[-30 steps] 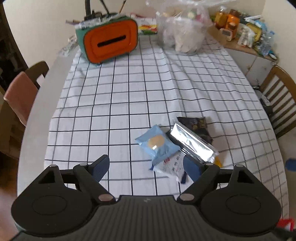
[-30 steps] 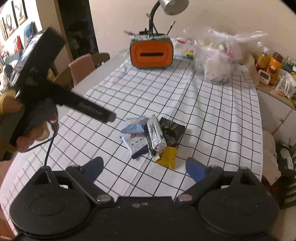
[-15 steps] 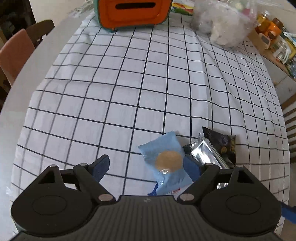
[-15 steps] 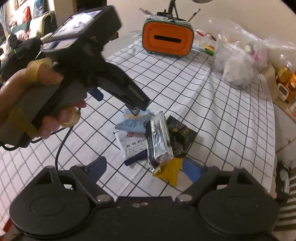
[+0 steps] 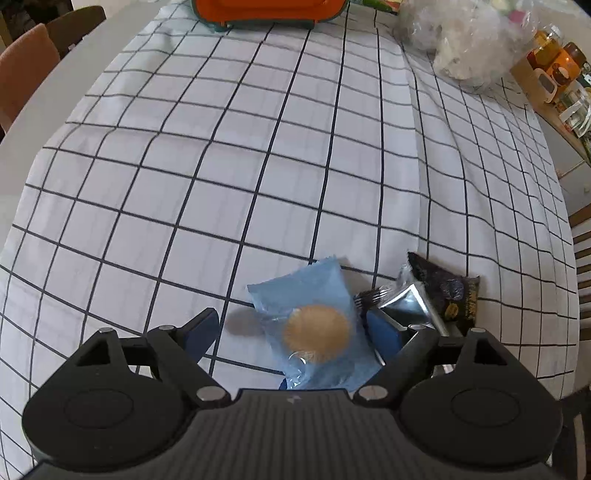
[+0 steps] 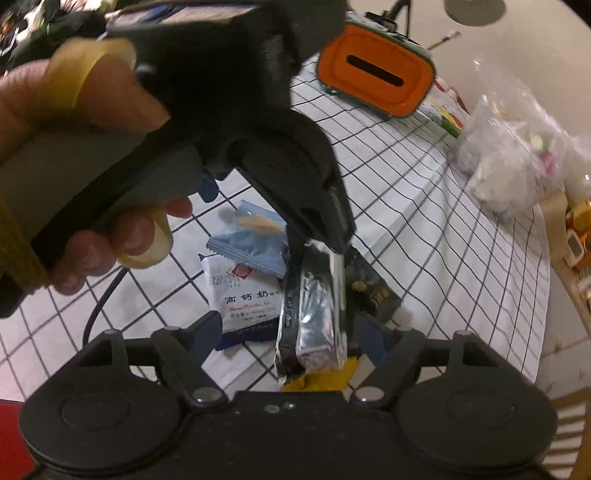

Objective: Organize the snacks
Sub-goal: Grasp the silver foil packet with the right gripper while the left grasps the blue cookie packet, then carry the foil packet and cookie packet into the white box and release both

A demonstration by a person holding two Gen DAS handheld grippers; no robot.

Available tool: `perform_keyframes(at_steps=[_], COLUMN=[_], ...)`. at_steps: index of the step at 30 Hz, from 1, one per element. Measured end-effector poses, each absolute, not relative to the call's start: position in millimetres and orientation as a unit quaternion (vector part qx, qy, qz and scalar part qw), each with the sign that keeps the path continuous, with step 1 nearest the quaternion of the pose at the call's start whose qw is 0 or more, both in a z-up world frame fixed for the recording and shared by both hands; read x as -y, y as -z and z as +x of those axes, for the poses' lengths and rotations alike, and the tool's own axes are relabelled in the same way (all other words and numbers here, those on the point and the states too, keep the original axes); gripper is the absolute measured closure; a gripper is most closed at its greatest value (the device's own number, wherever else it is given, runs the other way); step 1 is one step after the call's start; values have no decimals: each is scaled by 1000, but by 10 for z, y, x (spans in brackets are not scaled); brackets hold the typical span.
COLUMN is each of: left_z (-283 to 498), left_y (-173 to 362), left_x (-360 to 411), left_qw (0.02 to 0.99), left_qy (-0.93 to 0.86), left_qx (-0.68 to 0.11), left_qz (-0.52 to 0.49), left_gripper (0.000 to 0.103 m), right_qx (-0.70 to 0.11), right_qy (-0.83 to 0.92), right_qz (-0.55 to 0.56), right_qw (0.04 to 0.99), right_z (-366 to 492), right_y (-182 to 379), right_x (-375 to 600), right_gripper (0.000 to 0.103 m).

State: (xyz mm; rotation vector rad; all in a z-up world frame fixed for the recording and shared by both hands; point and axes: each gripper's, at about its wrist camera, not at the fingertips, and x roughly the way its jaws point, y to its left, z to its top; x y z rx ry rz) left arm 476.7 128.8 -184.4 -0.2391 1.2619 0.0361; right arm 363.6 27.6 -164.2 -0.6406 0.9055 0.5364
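On the checked tablecloth (image 5: 280,155), seen from the left wrist camera, the left gripper (image 5: 291,328) stands wide open, with its 2 blue pads spread to either side of a light blue packet (image 5: 314,325). That packet lies between the pads, with a round biscuit showing through its wrapper; the right-hand pad sits just beside its edge, and whether it touches cannot be told. At 3 o'clock from the blue packet lie a silver foil packet (image 5: 410,299) and, beyond it, a black packet (image 5: 447,291), all bunched together. An orange box (image 5: 269,11) stands at 12 o'clock at the far end of the table, and a clear plastic bag (image 5: 465,40) sits at 1 o'clock.

From the right wrist camera, the right gripper (image 6: 288,339) is also wide open and holds nothing. Between its pads lies the near end of the silver foil packet (image 6: 317,314), which rests on a yellow packet (image 6: 325,378). A white packet (image 6: 247,299) with printed characters lies at 10 o'clock from the foil one, partly under the light blue packet (image 6: 251,240). The black packet (image 6: 369,288) lies at 2 o'clock, touching the foil. The left hand (image 6: 70,166) fills the view at 10 o'clock, gripping the handle of the left gripper (image 6: 258,218), whose body hangs right over the snack pile. The orange box (image 6: 376,74) stands at 12 o'clock, the plastic bag (image 6: 517,158) at 2 o'clock.
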Motion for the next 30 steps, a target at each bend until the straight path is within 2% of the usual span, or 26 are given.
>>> perform_keyframes(at_steps=[5,7,9,12,16,19,21,23,26,30], left_z=[4764,4765,4767,4769,4767,4745,4730,4722,4729,4730], left_y=[1851,1836,1820,1808,1812,1807,1800,1792,1794,1801], left_x=[-1304,-1295,-1295,-1294,-1307,-1337,-1361,-1392,-1442,-1585], left_qw=[805,807,809,811,815,819,820,820,819,812], left_qy=[-15,-17,-17,-12,-5,-4,-8,-5,-4,5], left_qx=[-584,-582,-581,-578,-575,-570,-569,-568,-569,-573], left_qz=[-105,-98,-90,-85,-72,-65,-60,-66,-73,-107], left_gripper=[21,26,38,49,54,62,72,73,83,86], right_qx=[-401,-397,-386,-366,-356,-357,-355,-352,-358,-372], right_qy=[-254,-255,-257,-266,-275,-275,-273,-270,-267,-258], right_qz=[-359,-378,-403,-430,-450,-471,-473,-465,-442,-405], right_qw=[803,796,789,781,771,759,758,766,778,794], right_z=[3661,3677,3660,3619,3599,3582,3591,3583,3595,3606], right_y=[1826,1881,1928,1964,1966,2006,2026,2012,1973,1878], right_x=[-414,-441,-463,-464,-450,-409,-385,-370,-352,-332], right_gripper=[35,38,40,43,47,53,58,60,61,62])
